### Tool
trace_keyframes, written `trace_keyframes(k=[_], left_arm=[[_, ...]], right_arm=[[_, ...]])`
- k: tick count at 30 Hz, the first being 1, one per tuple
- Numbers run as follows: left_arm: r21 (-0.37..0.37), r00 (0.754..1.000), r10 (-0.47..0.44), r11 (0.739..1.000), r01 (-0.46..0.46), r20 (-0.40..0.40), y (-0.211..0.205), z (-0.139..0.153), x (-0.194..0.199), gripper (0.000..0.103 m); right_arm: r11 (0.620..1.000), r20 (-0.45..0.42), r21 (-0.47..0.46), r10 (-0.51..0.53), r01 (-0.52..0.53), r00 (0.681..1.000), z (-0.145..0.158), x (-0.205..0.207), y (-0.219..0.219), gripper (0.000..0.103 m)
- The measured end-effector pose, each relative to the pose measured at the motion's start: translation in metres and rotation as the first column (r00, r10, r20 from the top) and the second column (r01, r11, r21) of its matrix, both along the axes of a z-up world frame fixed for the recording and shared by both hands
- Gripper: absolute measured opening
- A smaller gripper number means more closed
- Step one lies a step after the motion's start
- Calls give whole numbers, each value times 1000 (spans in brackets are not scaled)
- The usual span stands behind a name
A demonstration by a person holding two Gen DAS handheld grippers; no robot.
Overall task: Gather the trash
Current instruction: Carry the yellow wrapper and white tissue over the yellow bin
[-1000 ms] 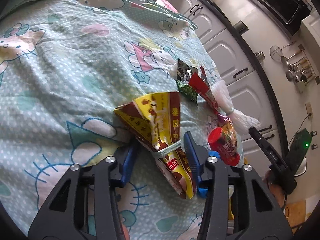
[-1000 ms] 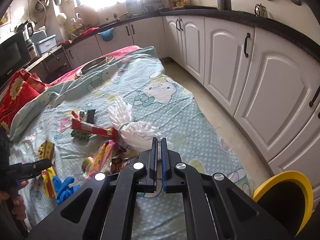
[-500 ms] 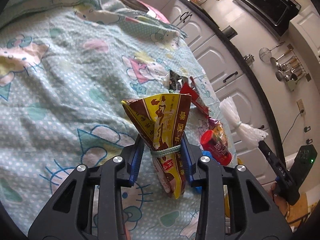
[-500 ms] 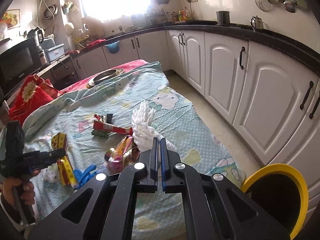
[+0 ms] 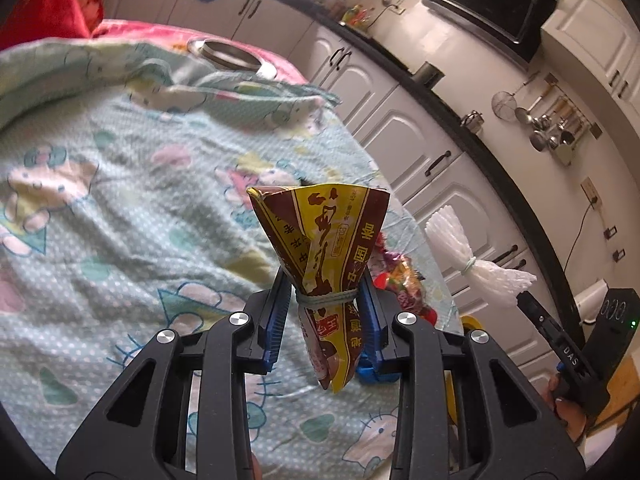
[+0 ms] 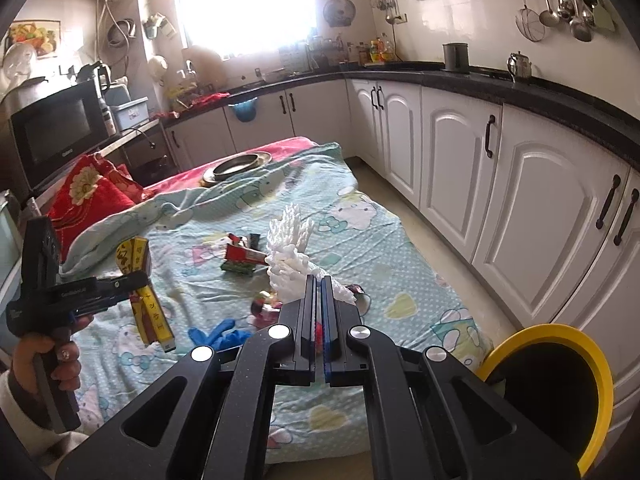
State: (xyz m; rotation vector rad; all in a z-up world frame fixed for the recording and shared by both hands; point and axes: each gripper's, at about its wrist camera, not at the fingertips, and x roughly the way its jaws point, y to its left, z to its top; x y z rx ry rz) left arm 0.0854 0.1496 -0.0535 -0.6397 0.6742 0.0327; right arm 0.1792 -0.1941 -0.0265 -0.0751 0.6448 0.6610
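My left gripper (image 5: 325,300) is shut on a yellow and brown snack bag (image 5: 324,240) tied with a band, held in the air above the bed; it also shows in the right wrist view (image 6: 144,292). My right gripper (image 6: 316,280) is shut on a white foam net bundle (image 6: 288,248), lifted off the bed; it also shows in the left wrist view (image 5: 468,256). A yellow-rimmed black bin (image 6: 556,384) stands on the floor at the lower right. More wrappers (image 6: 244,260) and a blue glove (image 6: 224,332) lie on the bedspread.
The bed has a light blue cartoon bedspread (image 6: 360,248). A metal plate (image 6: 236,166) sits at its far end beside a red pillow (image 6: 88,196). White cabinets (image 6: 520,208) run along the right, with a narrow floor strip between them and the bed.
My left gripper closed on the snack bag and lifted it off the bed. My right gripper rose and pulled back with the foam net; the bin came further into view.
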Motion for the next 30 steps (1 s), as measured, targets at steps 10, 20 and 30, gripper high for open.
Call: trace_keyframes(k=[10,20,30], left_arm=[[84,997,-44,996,38,64,-21,32,6,25],[157,987,-132,981,116,96,-64,55,22,25],[204,968,-227,958,201,110,-110,66,38,25]], right_arm=[[999,33,41,-10,8,999,15,-14,-16,3],[995,58,86,-58,53,997,28,-22,-48,3],[986,87,91,-148,141,985,32,-30,-88,3]])
